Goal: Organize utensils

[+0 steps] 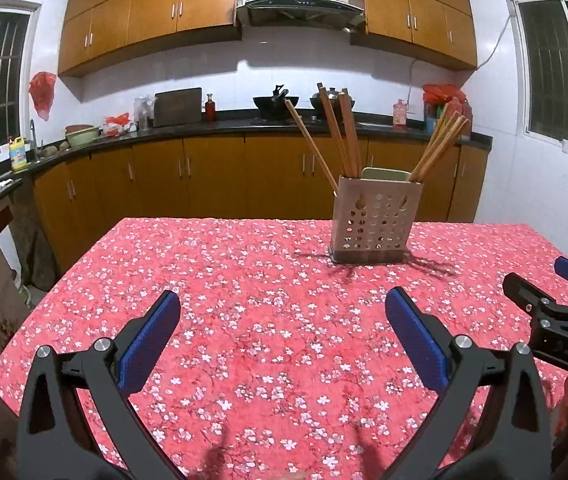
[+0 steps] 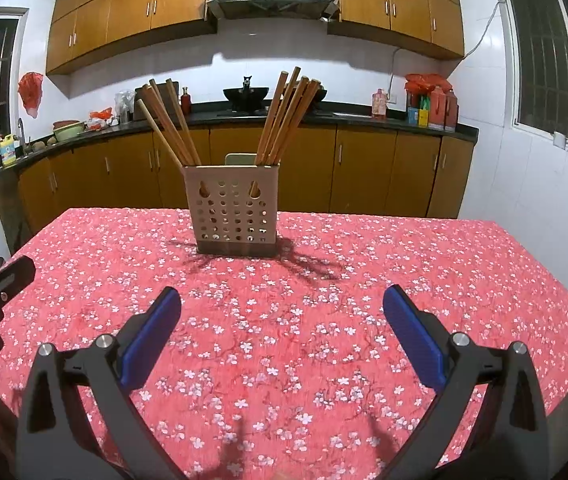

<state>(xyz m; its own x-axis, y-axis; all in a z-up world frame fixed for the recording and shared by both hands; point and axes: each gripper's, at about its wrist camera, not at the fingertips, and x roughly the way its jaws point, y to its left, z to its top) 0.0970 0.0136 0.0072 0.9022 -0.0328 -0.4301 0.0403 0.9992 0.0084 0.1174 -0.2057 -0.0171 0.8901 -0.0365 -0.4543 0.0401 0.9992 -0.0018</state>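
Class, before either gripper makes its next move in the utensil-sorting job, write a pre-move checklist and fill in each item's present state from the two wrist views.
1. Left gripper open and holding nothing: ok.
2. Right gripper open and holding nothing: ok.
3. Holder standing upright on the tablecloth: ok.
4. Chopsticks all inside the holder, leaning in two bunches, left and right: ok.
5. Loose utensils left on the tablecloth: none in view, but its near edge is hidden, so cannot tell.
6. Room left inside the holder: cannot tell, its top opening is not visible.
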